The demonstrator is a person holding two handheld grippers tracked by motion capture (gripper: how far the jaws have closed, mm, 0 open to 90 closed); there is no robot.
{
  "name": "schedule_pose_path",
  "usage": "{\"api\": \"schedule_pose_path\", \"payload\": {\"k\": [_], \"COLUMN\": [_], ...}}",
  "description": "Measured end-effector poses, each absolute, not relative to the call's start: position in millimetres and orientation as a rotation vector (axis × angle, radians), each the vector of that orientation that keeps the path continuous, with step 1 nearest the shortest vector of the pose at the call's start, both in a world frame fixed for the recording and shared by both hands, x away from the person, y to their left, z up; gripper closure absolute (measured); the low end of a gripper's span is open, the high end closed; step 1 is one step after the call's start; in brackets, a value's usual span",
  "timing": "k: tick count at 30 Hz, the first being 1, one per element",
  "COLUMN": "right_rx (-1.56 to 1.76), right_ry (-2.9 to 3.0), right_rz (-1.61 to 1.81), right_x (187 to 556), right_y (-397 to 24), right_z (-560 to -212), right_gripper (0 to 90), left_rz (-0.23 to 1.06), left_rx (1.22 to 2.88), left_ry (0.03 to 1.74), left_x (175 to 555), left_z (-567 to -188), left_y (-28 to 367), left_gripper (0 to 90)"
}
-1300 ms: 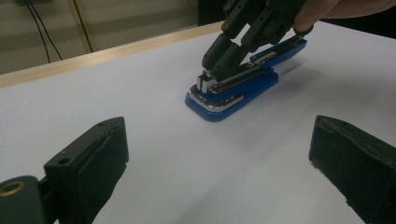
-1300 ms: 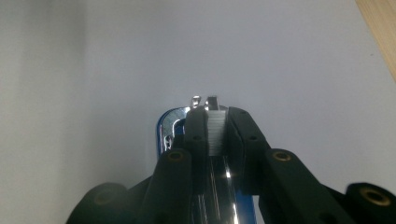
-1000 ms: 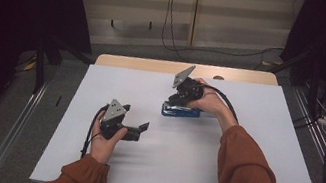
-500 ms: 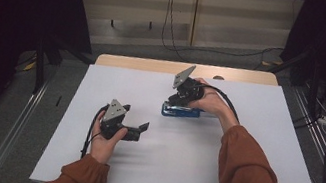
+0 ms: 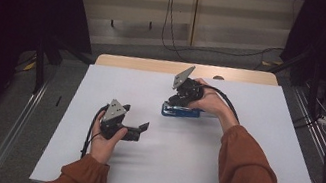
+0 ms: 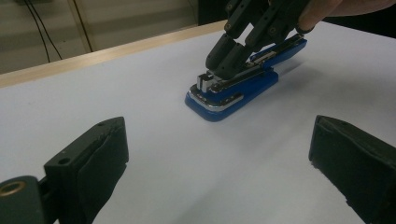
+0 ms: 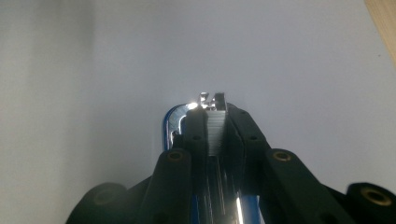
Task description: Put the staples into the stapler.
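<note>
The left tool [image 5: 141, 129] is being held low with its jaws spread wide. The right tool [image 5: 172, 104] is being held farther out, its jaws nearly closed.

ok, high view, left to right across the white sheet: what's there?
Left hand → left gripper, jaws open and empty → blue stapler with the right gripper shut on it → right hand.

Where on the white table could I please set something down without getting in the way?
Bare room lies along the white table's right side beyond the sleeve, on its far left corner, and on the near middle between the forearms. Crowded: around the blue metal stapler under the right gripper, and by the left gripper.
</note>
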State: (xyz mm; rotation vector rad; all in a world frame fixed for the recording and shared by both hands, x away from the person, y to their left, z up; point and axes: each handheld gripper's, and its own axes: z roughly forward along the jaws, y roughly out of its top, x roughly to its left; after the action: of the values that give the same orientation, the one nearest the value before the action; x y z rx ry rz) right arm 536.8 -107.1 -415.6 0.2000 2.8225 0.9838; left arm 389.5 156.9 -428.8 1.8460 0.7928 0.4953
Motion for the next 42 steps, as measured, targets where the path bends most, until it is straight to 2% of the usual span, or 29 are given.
{"api": "schedule_pose_path", "payload": {"k": [11, 24, 29, 31, 33, 38, 40, 42], "right_rx": [0.229, 0.269, 0.341, 0.375, 0.396, 0.472, 0.53, 0.564], "right_ry": [2.807, 2.789, 2.77, 2.753, 2.737, 2.679, 2.66, 2.649], "right_rz": [0.987, 1.003, 1.031, 1.047, 1.063, 1.099, 1.117, 1.119], "right_x": [538, 537, 535, 533, 532, 528, 527, 525], "right_y": [-107, -113, -117, -119, -121, -126, -127, -130], "right_z": [-417, -411, -412, -413, -413, -412, -412, -413], "right_gripper": [71.6, 69.5, 65.6, 60.8, 60.3, 48.3, 39.6, 36.4], "left_rz": [0.495, 0.497, 0.498, 0.498, 0.497, 0.494, 0.495, 0.496], "left_rx": [1.846, 1.848, 1.852, 1.852, 1.853, 1.856, 1.856, 1.857], "left_ry": [0.793, 0.791, 0.789, 0.789, 0.791, 0.791, 0.791, 0.79], "left_x": [389, 390, 389, 390, 389, 390, 389, 389], "left_z": [-429, -429, -429, -429, -429, -430, -430, -430], "left_y": [157, 157, 156, 156, 156, 155, 155, 155], "left_gripper": [4.9, 4.9, 4.9, 4.9, 4.9, 4.8, 4.8, 4.9]}}
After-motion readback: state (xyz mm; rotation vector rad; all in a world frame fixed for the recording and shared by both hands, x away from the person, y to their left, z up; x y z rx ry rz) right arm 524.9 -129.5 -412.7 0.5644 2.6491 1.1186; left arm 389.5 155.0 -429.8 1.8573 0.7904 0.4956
